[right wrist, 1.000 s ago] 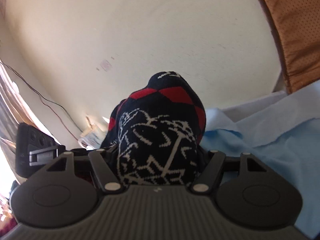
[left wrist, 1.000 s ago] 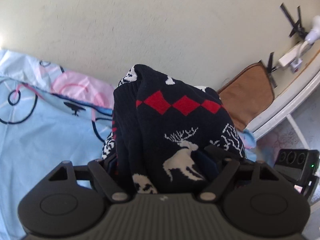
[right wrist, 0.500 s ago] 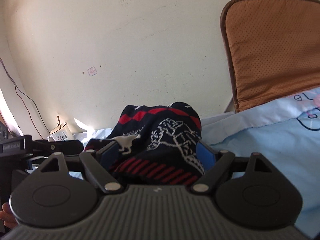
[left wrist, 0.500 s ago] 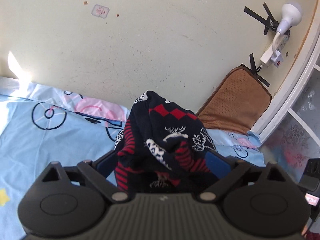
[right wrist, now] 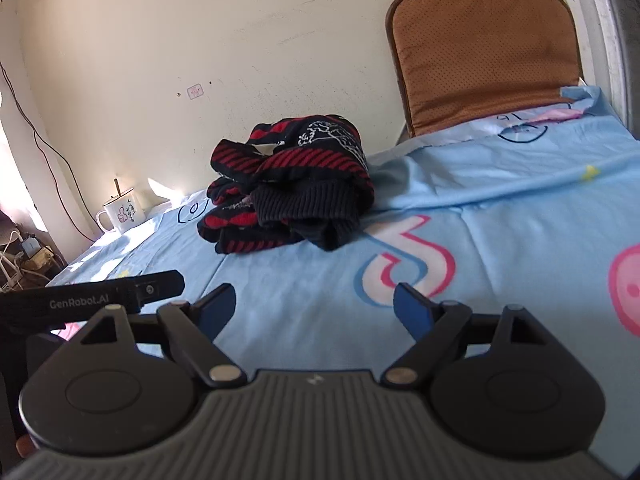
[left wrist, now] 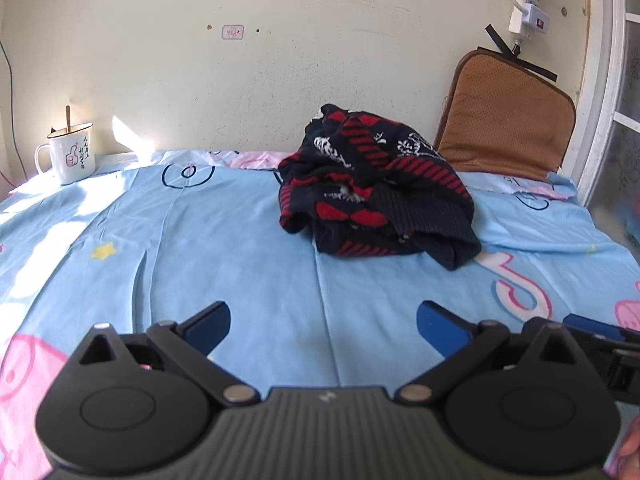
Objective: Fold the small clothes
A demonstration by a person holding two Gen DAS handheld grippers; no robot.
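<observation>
- The sweater (left wrist: 376, 188), dark navy knit with red stripes, red diamonds and white patterns, lies in a loose crumpled heap on the bed (left wrist: 240, 248), toward the far side near the wall (left wrist: 280, 60).
- In the right wrist view the same sweater (right wrist: 292, 200) sits ahead and a little to the left, its ribbed dark hem bunched at the front of the heap.
- The left gripper (left wrist: 323, 320) hangs over bare sheet, well apart from the heap; its jaws have just been opening and now stand spread wide, with nothing between the blue pads.
- The right gripper (right wrist: 314, 306) is likewise held short of the sweater; its jaws have just been opening too, are wide apart and grip nothing.
- Part of the left gripper shows at the left edge of the right wrist view, and a dark piece of the right gripper shows at the right edge of the left wrist view, so the two tools are side by side.
- The bed carries a light blue sheet printed with pink cartoon figures, circles and a yellow star.
- A brown cushion (left wrist: 504, 120) leans upright against the wall just behind and to the right of the sweater.
- A white enamel mug (left wrist: 70, 156) with a stick in it stands at the far left of the bed, in a patch of sunlight.
- A white power strip (left wrist: 528, 4) hangs on the wall above the cushion, held with black tape.
</observation>
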